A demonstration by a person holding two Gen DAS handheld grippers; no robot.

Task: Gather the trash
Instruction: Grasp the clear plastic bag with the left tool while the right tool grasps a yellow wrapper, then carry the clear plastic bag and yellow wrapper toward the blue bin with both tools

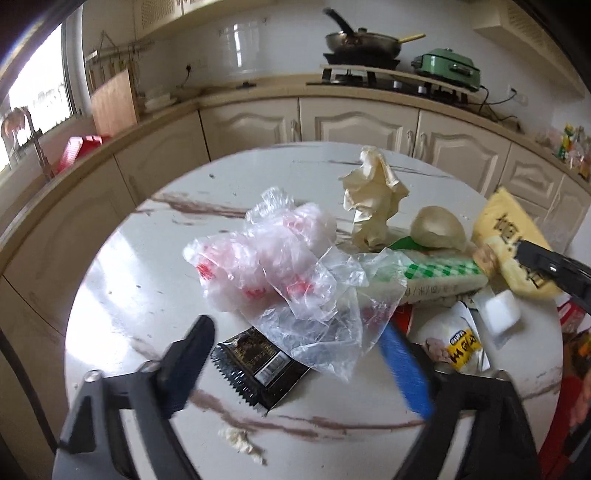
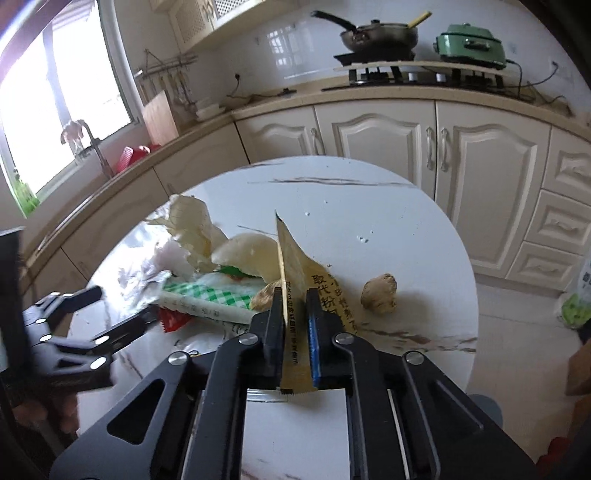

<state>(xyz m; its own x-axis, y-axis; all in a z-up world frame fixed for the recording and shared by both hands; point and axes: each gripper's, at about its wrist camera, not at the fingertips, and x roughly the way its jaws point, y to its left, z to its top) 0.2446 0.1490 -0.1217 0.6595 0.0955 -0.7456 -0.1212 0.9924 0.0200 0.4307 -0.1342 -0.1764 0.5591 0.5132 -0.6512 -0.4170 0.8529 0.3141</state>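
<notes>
My right gripper [image 2: 293,314] was clamped shut on the thin yellow foil sachet printed with black characters [image 2: 295,258], which stood on edge between the pads and stuck out both ahead of them and back toward my wrist. My left gripper [image 1: 299,354] stood wide open with nothing pinched; the crumpled clear plastic bags with red print [image 1: 273,258] lay just ahead of and between its fingers, and the flat black serrated-edge packet [image 1: 258,369] lay under the plastic, near the left finger.

To do this well, I judged the left fingers should come down around the bunched middle of the plastic, not a loose flap, and close fully, since film slips easily. The right hand should lift the sachet straight away without dragging the long green-checked white packet [image 2: 207,295] just left of its fingers.

Ahead of the left fingers sat a crumpled cream paper wad [image 1: 373,195] and a pale rounded lump [image 1: 439,229]; to their right lay a white pouch with a yellow label [image 1: 458,343]. A knobbly brown ginger root [image 2: 380,291] lay just right of the right fingers.

Everything rested on a round white marble-look table with brown veins [image 2: 369,206]. Beyond it ran cream kitchen cabinets [image 2: 388,136], a dark frying pan on the hob [image 2: 376,35], a green electric cooker [image 2: 471,46] and a bright window [image 2: 55,92].
</notes>
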